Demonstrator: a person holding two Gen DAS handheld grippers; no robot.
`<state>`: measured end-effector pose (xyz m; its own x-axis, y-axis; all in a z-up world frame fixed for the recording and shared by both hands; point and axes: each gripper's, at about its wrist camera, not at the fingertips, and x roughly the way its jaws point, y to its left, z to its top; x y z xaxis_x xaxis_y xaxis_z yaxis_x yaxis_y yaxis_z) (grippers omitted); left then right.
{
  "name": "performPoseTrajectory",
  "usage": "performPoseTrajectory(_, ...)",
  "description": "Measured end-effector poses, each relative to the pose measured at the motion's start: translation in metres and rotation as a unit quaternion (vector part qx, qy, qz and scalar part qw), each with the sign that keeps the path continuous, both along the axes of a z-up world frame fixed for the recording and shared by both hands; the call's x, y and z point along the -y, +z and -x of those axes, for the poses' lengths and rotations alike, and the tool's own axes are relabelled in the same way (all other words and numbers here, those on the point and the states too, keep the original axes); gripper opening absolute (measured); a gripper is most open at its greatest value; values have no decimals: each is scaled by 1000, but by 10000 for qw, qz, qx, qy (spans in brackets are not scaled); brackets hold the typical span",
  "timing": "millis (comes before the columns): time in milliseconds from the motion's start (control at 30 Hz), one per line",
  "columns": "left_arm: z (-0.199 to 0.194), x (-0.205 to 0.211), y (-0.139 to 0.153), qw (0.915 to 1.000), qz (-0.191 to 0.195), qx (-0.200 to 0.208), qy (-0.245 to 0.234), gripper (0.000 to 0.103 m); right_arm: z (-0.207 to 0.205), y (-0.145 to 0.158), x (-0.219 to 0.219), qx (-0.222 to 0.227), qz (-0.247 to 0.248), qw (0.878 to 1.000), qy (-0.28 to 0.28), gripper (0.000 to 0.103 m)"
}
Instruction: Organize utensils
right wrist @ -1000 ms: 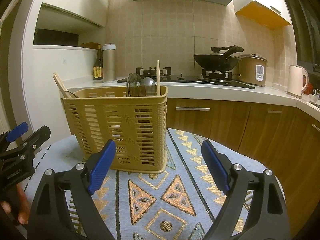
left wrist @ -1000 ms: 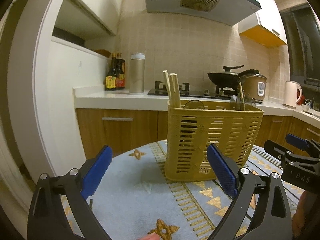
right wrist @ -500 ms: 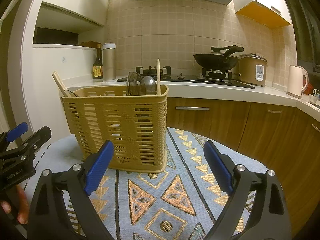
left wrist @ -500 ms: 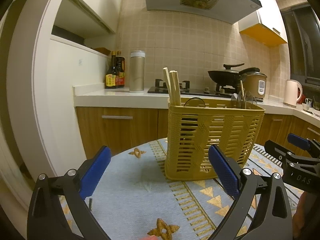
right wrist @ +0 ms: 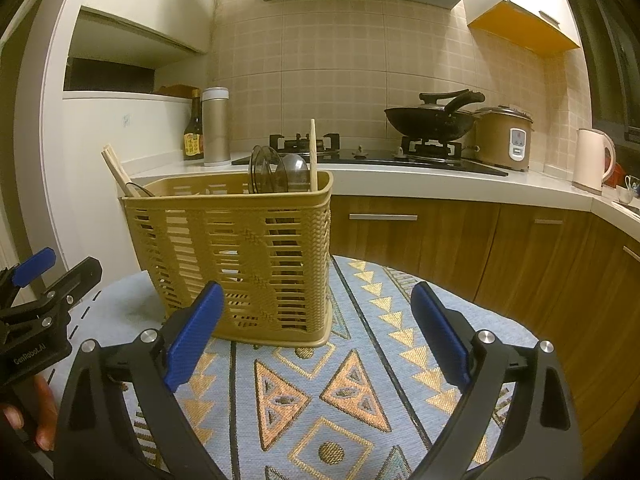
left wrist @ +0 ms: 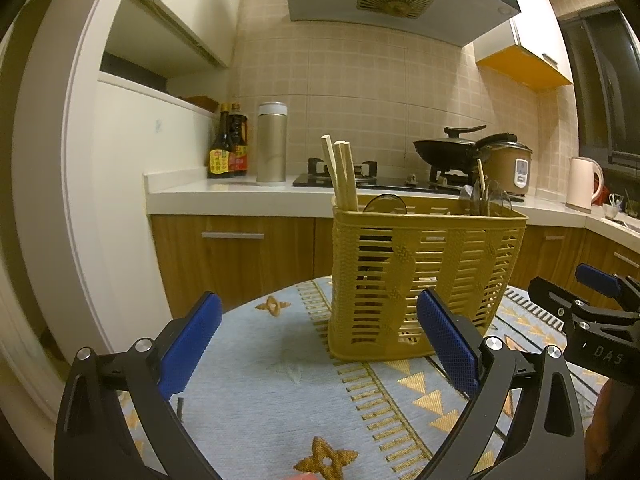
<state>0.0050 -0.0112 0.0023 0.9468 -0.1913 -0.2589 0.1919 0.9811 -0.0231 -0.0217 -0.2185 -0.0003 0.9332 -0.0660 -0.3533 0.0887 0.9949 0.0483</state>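
Observation:
A yellow slatted utensil basket stands on the patterned tablecloth. Several wooden chopsticks lean in its left end. Dark spoons and one more chopstick stand in its right end. My left gripper is open and empty, short of the basket. My right gripper has its jaws opening, with nothing between them, also short of the basket. Each gripper shows at the edge of the other's view: the right gripper and the left gripper.
The table is round, and its edge curves close behind the basket. Behind it runs a kitchen counter with bottles, a steel flask, a gas hob, a wok, a rice cooker and a kettle. A white wall rises on the left.
The right gripper's jaws have spread a little wider. The basket and the left gripper stay where they were.

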Motion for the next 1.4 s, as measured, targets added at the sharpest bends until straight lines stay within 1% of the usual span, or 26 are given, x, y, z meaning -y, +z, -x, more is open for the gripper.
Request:
performPoseTrajectory(200, 1, 0, -1, 10000, -9, 10, 4, 95, 0, 0, 0, -12, -3, 10000, -7, 90)
performPoseTrajectory(433, -3, -2, -1, 10000, 50, -69, 1, 95, -2, 0, 1, -40, -38, 10000, -26, 90)
performPoseTrajectory(567, -3, 0, -1, 10000, 8, -87, 8, 95, -2, 0, 3, -42, -61, 10000, -43, 90)
performPoseTrajectory(1400, -1, 1, -1, 10000, -7, -59, -26, 95, -4, -1, 2, -96, -80, 9999, -86, 92)
